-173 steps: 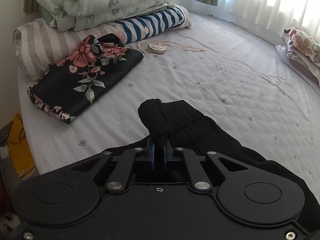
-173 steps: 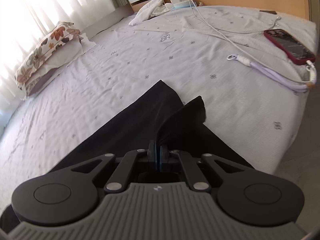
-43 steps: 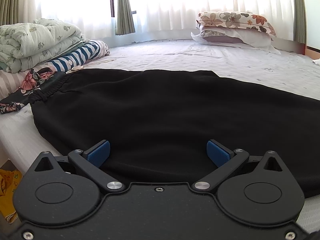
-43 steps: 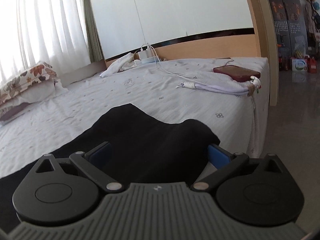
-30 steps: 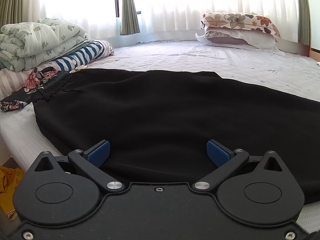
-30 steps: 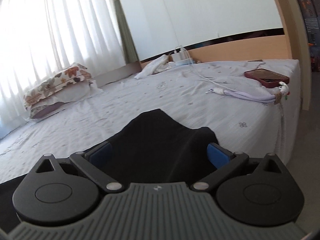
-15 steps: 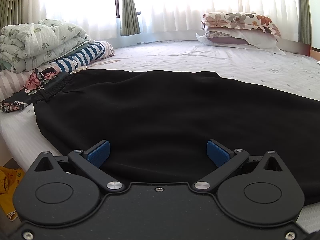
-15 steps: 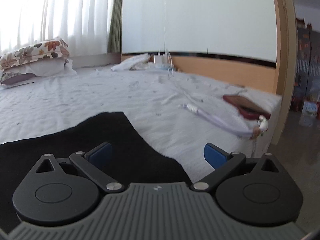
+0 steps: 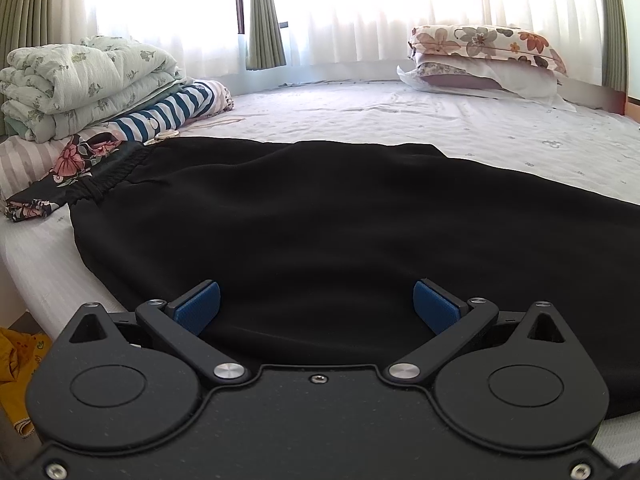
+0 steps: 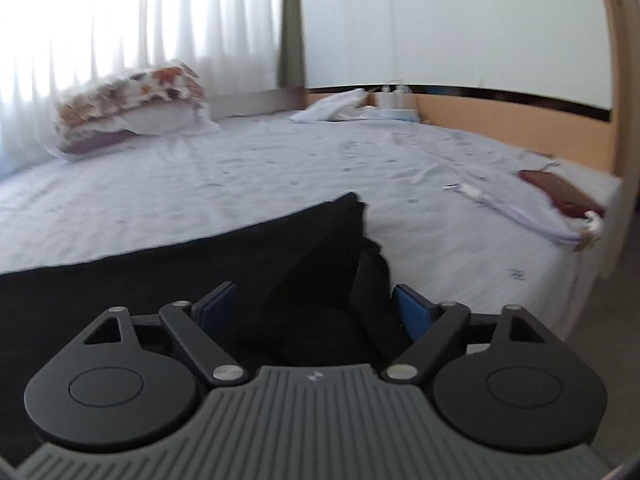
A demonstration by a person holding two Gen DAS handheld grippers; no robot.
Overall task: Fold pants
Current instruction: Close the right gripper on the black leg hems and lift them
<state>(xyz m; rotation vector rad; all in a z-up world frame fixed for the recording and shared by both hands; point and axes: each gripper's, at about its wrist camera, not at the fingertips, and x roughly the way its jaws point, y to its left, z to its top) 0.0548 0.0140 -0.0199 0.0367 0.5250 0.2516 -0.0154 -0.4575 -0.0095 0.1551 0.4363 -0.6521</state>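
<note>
Black pants (image 9: 320, 216) lie flat across the white bed, with the elastic waistband (image 9: 108, 172) at the left. My left gripper (image 9: 316, 306) is open and empty, low at the near edge of the pants' waist half. The leg ends (image 10: 332, 248) show in the right wrist view, slightly rumpled near the bed's right edge. My right gripper (image 10: 312, 306) is open, its jaws either side of the leg-end fabric, nothing gripped.
A floral folded garment (image 9: 60, 176), a striped cloth (image 9: 176, 108) and a stack of quilts (image 9: 80, 80) sit at the left. Floral pillows (image 9: 488, 56) lie by the curtained window. A red phone (image 10: 556, 192) and a white cable (image 10: 520, 216) lie near the right bed edge.
Both grippers let go of the pants, which went from bunched to spread flat. Lately my right gripper swung left and closed in on the leg ends. The left gripper stayed still.
</note>
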